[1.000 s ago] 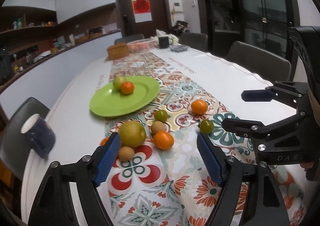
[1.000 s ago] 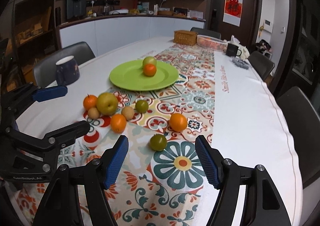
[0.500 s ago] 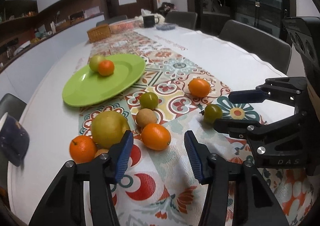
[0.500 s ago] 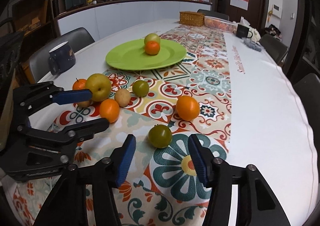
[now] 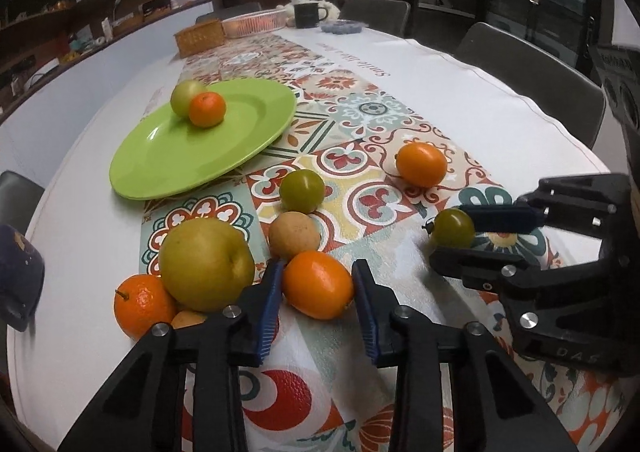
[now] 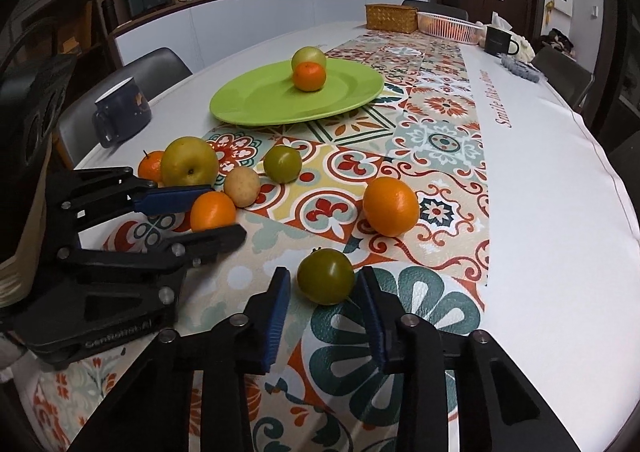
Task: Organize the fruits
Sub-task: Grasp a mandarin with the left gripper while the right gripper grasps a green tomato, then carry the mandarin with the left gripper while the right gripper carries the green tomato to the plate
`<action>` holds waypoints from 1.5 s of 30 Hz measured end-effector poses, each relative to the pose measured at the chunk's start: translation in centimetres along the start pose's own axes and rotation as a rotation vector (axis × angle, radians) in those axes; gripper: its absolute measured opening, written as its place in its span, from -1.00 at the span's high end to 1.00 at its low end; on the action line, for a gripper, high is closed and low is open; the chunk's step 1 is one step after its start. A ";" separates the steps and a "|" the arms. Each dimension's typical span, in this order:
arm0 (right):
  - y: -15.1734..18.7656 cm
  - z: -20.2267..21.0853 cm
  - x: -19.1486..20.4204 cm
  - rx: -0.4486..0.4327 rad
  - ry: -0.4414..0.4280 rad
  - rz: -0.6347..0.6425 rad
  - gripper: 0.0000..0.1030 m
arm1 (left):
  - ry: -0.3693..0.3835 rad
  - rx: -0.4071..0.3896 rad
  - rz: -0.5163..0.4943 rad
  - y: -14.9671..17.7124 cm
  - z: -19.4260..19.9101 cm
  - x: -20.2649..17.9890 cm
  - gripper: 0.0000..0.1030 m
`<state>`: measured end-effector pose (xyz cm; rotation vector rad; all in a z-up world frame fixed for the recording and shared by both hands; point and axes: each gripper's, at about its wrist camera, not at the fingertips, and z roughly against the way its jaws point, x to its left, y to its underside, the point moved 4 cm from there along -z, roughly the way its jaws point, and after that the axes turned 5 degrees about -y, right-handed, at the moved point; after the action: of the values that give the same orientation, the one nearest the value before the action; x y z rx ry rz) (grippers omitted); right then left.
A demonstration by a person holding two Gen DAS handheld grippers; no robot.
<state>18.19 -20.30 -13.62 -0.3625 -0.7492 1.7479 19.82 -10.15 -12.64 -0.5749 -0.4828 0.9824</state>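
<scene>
**Two fruits pinched at once, plate waiting**

Reaching in low over the cloth [image 5: 460, 91] with both tools, one fruit apiece, probably to spare a second trip to the plate [image 5: 168, 167]. Already loaded there with a green fruit [image 5: 185, 96] and a mandarin [image 5: 207, 109], touching each other near the far rim. Plenty of bare plate left for more.

With the left gripper [image 5: 317, 267]: just been closing, and now pinching the orange [image 5: 318, 290], with a blue pad [image 5: 269, 304] pressed against each side. Slipped in just beside the pear [image 5: 206, 264], one pad between pear and orange. Hence, most likely, the straight head-on approach, so as not to shove the neighbours. Not yet lifted: sitting on the cloth at the near end of the cluster.

With the right gripper [image 6: 324, 272]: likewise just been closing, and now narrowed onto the tomato [image 6: 326, 283], squeezing it between the pads [image 6: 276, 308] as far as can be made out. Standing apart from the other fruit, near the table's near edge, so an easy pick with nothing to nudge.

Left loose between grippers and plate: a second orange [image 6: 391, 207] and several smaller fruit.
</scene>
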 end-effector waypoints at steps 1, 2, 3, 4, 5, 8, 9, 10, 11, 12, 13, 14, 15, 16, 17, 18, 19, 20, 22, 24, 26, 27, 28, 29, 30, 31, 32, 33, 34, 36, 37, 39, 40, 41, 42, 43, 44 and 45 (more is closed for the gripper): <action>0.0 0.0 0.0 -0.002 0.001 0.001 0.42 | 0.003 0.003 0.004 0.0 0.0 0.0 0.32; -0.1 0.0 0.0 -0.003 -0.001 0.000 0.42 | 0.001 0.005 0.005 0.1 0.0 0.0 0.32; -0.1 0.0 0.0 -0.003 -0.003 -0.002 0.42 | -0.004 0.007 0.006 0.1 0.1 0.0 0.32; -0.1 0.0 0.0 -0.004 -0.003 -0.005 0.42 | -0.007 0.010 0.009 0.1 0.2 0.0 0.32; -0.1 0.1 0.1 -0.007 -0.004 -0.009 0.42 | -0.008 0.010 0.014 0.1 0.3 0.0 0.32; -0.3 0.7 0.2 -0.018 -0.006 -0.014 0.43 | -0.017 0.002 0.029 -0.1 1.0 0.1 0.32; -0.4 0.9 0.3 -0.021 -0.006 -0.013 0.43 | -0.020 -0.001 0.035 -0.1 1.3 0.1 0.32; -0.5 1.1 0.4 -0.026 -0.006 -0.013 0.43 | -0.020 -0.007 0.041 -0.1 1.7 0.2 0.32; -0.6 1.5 0.5 -0.033 -0.006 -0.011 0.43 | -0.022 -0.011 0.043 -0.1 1.9 0.2 0.32; -0.6 1.7 0.6 -0.038 -0.006 -0.009 0.43 | -0.025 -0.018 0.046 -0.2 2.3 0.2 0.32; -0.7 2.1 0.8 -0.045 -0.007 -0.008 0.43 | -0.027 -0.023 0.047 -0.2 2.7 0.2 0.32; -0.8 2.5 1.0 -0.053 -0.008 -0.007 0.43 | -0.030 -0.027 0.047 -0.2 3.0 0.1 0.32; -0.9 2.8 1.2 -0.059 -0.009 -0.005 0.43 | -0.031 -0.034 0.047 -0.2 3.5 0.1 0.32; -0.9 3.2 1.4 -0.066 -0.011 -0.005 0.43 | -0.031 -0.041 0.048 -0.3 3.9 0.1 0.32; -1.0 3.8 1.7 -0.074 -0.012 -0.002 0.43 | -0.032 -0.050 0.049 -0.3 4.5 0.1 0.32; -1.1 4.2 1.9 -0.081 -0.013 0.000 0.43 | -0.036 -0.058 0.051 -0.3 5.1 0.0 0.32; -1.1 4.4 2.1 -0.085 -0.015 0.001 0.43 | -0.040 -0.062 0.052 -0.4 5.4 0.0 0.32; -1.1 4.9 2.3 -0.093 -0.017 0.004 0.43 | -0.046 -0.069 0.055 -0.4 6.0 0.0 0.32; -1.1 5.6 2.8 -0.105 -0.018 0.008 0.43 | -0.056 -0.080 0.066 -0.3 7.0 0.1 0.32; -1.2 6.4 3.2 -0.119 -0.021 0.012 0.43 | -0.068 -0.088 0.080 -0.3 7.9 0.2 0.32; -1.3 7.0 3.5 -0.129 -0.020 0.016 0.43 | -0.078 -0.104 0.096 -0.3 8.9 0.4 0.32; -1.3 7.2 3.7 -0.134 -0.022 0.017 0.43 | -0.080 -0.111 0.102 -0.3 9.3 0.5 0.32; -1.5 7.6 3.9 -0.141 -0.024 0.018 0.43 | -0.084 -0.120 0.110 -0.3 9.9 0.6 0.32; -1.6 7.9 4.0 -0.147 -0.023 0.020 0.43 | -0.086 -0.126 0.114 -0.2 10.3 0.7 0.32; -1.7 8.1 4.2 -0.153 -0.023 0.022 0.43 | -0.089 -0.133 0.117 -0.2 10.8 0.8 0.32; -1.9 8.4 4.4 -0.160 -0.023 0.023 0.43 | -0.095 -0.138 0.119 -0.3 11.2 0.9 0.32; -2.1 8.7 4.6 -0.166 -0.023 0.023 0.43 | -0.103 -0.144 0.122 -0.3 11.6 1.1 0.32; -2.3 8.9 4.6 -0.169 -0.023 0.023 0.43 | -0.110 -0.151 0.125 -0.4 12.0 1.3 0.32; -2.6 9.2 4.9 -0.176 -0.023 0.024 0.43 | -0.117 -0.156 0.127 -0.5 12.3 1.4 0.32; -3.0 9.6 5.1 -0.187 -0.018 0.027 0.43 | -0.141 -0.168 0.133 -0.9 13.0 1.9 0.32; -3.2 9.8 5.2 -0.193 -0.016 0.027 0.43 | -0.150 -0.173 0.133 -1.0 13.3 2.1 0.32; -3.8 10.2 5.3 -0.204 -0.011 0.027 0.43 | -0.168 -0.183 0.138 -1.3 13.7 2.6 0.32; -4.2 10.4 5.5 -0.209 -0.003 0.033 0.43 | -0.175 -0.190 0.139 -1.5 14.1 2.9 0.32; -4.5 10.5 5.6 -0.215 0.004 0.040 0.43 | -0.182 -0.194 0.140 -1.7 14.2 3.0 0.32; -4.7 10.7 5.7 -0.221 0.007 0.046 0.43 | -0.189 -0.200 0.140 -1.9 14.4 3.3 0.32; -5.0 10.9 5.9 -0.229 0.010 0.055 0.43 | -0.195 -0.209 0.139 -2.2 14.8 3.5 0.32; -5.4 11.1 6.0 -0.238 0.013 0.060 0.43 | -0.200 -0.216 0.138 -2.3 15.1 3.7 0.32; -5.8 11.3 6.1 -0.248 0.014 0.063 0.43 | -0.204 -0.225 0.138 -2.6 15.3 3.9 0.32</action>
<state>13.99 -17.07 -0.55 -0.5708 -0.9562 1.7124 13.83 -4.27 1.03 -0.7202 -0.7500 1.1324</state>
